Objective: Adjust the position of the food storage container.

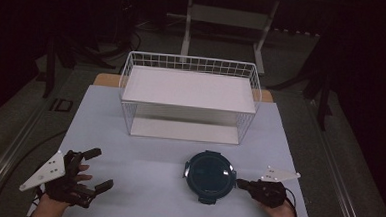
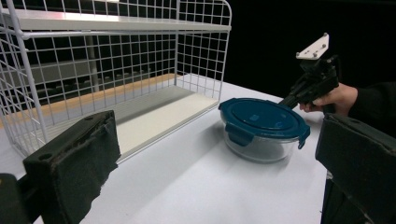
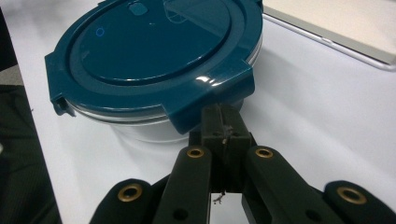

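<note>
Right gripper view shows the right gripper (image 3: pixel 223 122) with its jaws pressed together, the tips touching, or tucked just under, one latch tab (image 3: pixel 212 100) of the blue lid (image 3: pixel 159 44); whether they pinch the tab or only push on it, I cannot tell. The lid sits on a round glass container (image 1: pixel 210 176), which stands on the white table (image 1: pixel 142 171) in front of the wire rack (image 1: pixel 189 96), near the right hand (image 1: pixel 278 210). In the high view the left gripper (image 1: pixel 98 167) rests well apart at the left, its jaws wide and holding nothing. I judge that the step in hand is to work this latch, probably to lift it open, though it may also be to press it shut. The next move then needs a small tilt of the gripper at the tab, while the container stays in its place; the left gripper may have to steady it. What is inside the container is hard to see through the dark lid, and the far latches are hidden from the right gripper view.
</note>
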Tool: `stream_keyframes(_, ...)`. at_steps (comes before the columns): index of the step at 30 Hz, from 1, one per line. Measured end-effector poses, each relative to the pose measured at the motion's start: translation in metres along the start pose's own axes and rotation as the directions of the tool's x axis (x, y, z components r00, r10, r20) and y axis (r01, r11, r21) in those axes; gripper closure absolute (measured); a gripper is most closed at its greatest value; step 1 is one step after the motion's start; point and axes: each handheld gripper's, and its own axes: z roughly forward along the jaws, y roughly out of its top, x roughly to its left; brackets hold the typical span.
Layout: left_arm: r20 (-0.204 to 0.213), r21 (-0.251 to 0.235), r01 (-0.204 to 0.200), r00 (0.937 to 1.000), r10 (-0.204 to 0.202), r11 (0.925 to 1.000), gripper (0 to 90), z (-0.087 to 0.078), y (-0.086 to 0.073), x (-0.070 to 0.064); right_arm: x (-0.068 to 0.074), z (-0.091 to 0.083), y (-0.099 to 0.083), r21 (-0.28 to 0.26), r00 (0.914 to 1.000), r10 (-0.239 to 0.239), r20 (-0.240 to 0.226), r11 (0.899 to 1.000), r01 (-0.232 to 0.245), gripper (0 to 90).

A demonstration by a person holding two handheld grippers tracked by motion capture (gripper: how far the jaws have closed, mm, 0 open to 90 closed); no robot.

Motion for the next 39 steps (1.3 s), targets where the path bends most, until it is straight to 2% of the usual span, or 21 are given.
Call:
stream_keyframes(3,0.001,0.001,0.0,1.0,0.0,1.0,0.0,0.0,0.0,0.0,-0.001,0.003,0.005,-0.016,0.9999,0.009,-0.009,1.0,-0.009,90.0)
stream_keyframes(4,0.001,0.001,-0.001,1.0,0.001,1.0,0.0,0.0,0.0,0.0,0.0,0.002,0.006,-0.016,1.0,0.003,0.001,1.0,-0.003,90.0)
stream_keyframes(7,-0.002,0.003,-0.001,1.0,0.001,1.0,0.0,-0.001,-0.001,0.0,0.013,-0.003,0.016,-0.036,0.9994,-0.031,0.014,0.999,0.032,90.0)
stream_keyframes(8,-0.002,0.002,-0.001,1.0,0.001,1.0,0.0,-0.001,-0.001,0.0,0.017,-0.005,0.018,-0.05,0.9991,-0.043,0.005,0.998,0.043,90.0)
stream_keyframes(10,-0.002,0.002,-0.002,1.0,0.002,1.0,0.0,-0.001,0.0,0.0,0.027,-0.007,0.023,-0.058,0.9986,-0.049,-0.019,0.997,0.048,90.0)
stream_keyframes(13,0.0,0.006,-0.005,1.0,0.005,1.0,0.0,0.0,0.0,-0.001,0.045,-0.002,0.028,-0.055,0.9945,-0.066,-0.081,0.997,0.062,90.0)
stream_keyframes(15,-0.001,0.008,-0.008,1.0,0.008,0.9999,0.0,0.0,-0.001,-0.001,0.057,0.003,0.029,-0.053,0.988,-0.075,-0.135,0.996,0.068,90.0)
stream_keyframes(19,-0.002,0.008,-0.008,1.0,0.008,0.9999,0.0,0.0,-0.001,-0.001,0.076,0.017,0.028,-0.027,0.9734,-0.084,-0.213,0.996,0.08,90.0)
stream_keyframes(21,-0.001,0.008,-0.008,1.0,0.008,0.9999,0.0,0.0,-0.001,-0.001,0.082,0.024,0.025,-0.008,0.9677,-0.093,-0.234,0.996,0.094,90.0)
stream_keyframes(24,-0.001,0.008,-0.009,1.0,0.009,0.9999,0.0,0.0,-0.001,-0.001,0.085,0.031,0.02,0.021,0.9659,-0.084,-0.245,0.996,0.092,90.0)
stream_keyframes(27,0.0,0.008,-0.009,1.0,0.009,0.9999,0.0,0.0,-0.001,-0.001,0.083,0.036,0.015,0.051,0.9689,-0.075,-0.236,0.995,0.089,90.0)
stream_keyframes(28,-0.001,0.009,-0.01,0.9999,0.01,0.9999,0.0,0.0,-0.001,-0.001,0.082,0.037,0.014,0.046,0.9669,-0.059,-0.248,0.996,0.072,90.0)
stream_keyframes(30,-0.001,0.009,-0.008,1.0,0.008,0.9999,0.0,0.0,-0.001,-0.001,0.081,0.037,0.014,0.045,0.9658,-0.072,-0.249,0.995,0.086,90.0)
stream_keyframes(33,0.0,0.008,-0.012,0.9999,0.012,0.9999,0.0,0.0,-0.001,-0.001,0.08,0.038,0.015,0.042,0.9671,-0.087,-0.239,0.994,0.1,90.0)
stream_keyframes(39,-0.001,0.008,-0.011,0.9999,0.011,0.9999,0.0,-0.001,-0.001,-0.001,0.072,0.041,0.019,0.042,0.974,-0.076,-0.214,0.995,0.087,90.0)
